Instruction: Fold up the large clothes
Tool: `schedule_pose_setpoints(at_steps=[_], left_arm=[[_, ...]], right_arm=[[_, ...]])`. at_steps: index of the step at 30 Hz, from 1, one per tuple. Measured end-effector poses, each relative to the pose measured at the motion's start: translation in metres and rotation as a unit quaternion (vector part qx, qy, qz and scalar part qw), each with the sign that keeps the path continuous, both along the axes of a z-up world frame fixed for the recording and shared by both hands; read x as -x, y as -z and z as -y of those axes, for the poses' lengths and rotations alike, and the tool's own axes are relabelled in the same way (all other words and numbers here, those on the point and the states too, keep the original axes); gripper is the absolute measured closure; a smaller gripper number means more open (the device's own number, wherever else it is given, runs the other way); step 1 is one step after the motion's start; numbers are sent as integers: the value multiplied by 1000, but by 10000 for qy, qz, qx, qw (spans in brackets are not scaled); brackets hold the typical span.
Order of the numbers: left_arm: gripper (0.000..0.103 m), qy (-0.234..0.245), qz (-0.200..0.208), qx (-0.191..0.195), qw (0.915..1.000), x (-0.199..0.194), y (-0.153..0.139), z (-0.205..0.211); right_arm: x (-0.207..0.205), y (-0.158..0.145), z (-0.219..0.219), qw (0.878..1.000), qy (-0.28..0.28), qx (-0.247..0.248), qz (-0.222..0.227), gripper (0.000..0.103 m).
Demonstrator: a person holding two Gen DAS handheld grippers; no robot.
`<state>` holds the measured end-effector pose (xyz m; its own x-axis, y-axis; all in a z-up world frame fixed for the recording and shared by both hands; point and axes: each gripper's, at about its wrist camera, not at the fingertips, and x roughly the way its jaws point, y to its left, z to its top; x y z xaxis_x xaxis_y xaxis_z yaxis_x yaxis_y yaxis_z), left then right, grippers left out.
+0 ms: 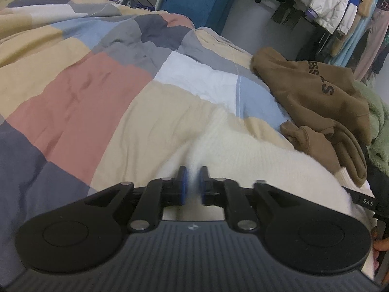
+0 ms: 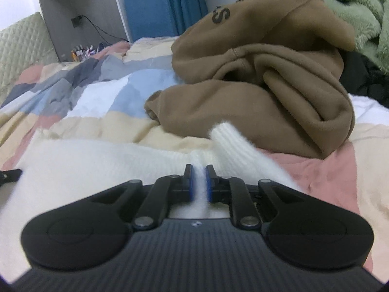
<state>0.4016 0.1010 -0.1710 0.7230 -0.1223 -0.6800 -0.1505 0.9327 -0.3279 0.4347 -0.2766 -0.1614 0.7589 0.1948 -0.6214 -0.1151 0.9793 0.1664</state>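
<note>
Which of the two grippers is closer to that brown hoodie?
Right. The right gripper, shut on the white sweater, has the brown hoodie just ahead. The left gripper, also pinching the sweater, sees it farther off to its right.

Left gripper (image 1: 193, 170): black linkage arms, blue-padded fingers (image 1: 184, 182) drawn close, a narrow gap between pads, pinching a ridge of fluffy white knitted sweater (image 1: 243, 155). Pointed forward and slightly down, low over the cloth.

Right gripper (image 2: 199, 169): same build, blue pads (image 2: 191, 185) nearly together, nipping a fold of the same white knit (image 2: 97, 160) between them. Level, low, facing ahead. Its black edge shows right of the left gripper.
</note>
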Motion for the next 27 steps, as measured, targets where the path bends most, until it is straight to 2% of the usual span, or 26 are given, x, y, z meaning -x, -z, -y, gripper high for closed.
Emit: schedule_pose_setpoints(at_steps=[1, 4, 7, 10, 14, 23, 25, 26, 27], left_arm=[[77, 29, 20, -34, 10000, 3, -4, 2], [66, 241, 200, -201, 9993, 21, -16, 11], [64, 285, 370, -500, 9977, 40, -30, 22], [64, 414, 522, -360, 9971, 59, -44, 30], [64, 560, 716, -529, 9945, 87, -62, 48], [64, 1004, 768, -188, 9918, 150, -81, 98], [64, 1016, 702, -18, 9923, 161, -84, 105], [64, 977, 635, 61, 9932, 165, -84, 107], [64, 897, 570, 179, 9942, 170, -84, 109]], right_arm=[[3, -4, 1, 10000, 47, -20, -34, 87], [20, -19, 6, 9996, 113, -264, -15, 87], [43, -35, 12, 9983, 196, -537, 103, 87], [71, -46, 18, 9957, 263, -865, 198, 87], [112, -58, 18, 9934, 280, -1089, 203, 87], [197, -56, 12, 9773, 87, -2113, -143, 87], [207, -52, 10, 9747, 106, -2218, -265, 73], [211, -50, 11, 9716, 128, -2343, -309, 52], [214, -46, 13, 9661, 166, -2547, -384, 37]])
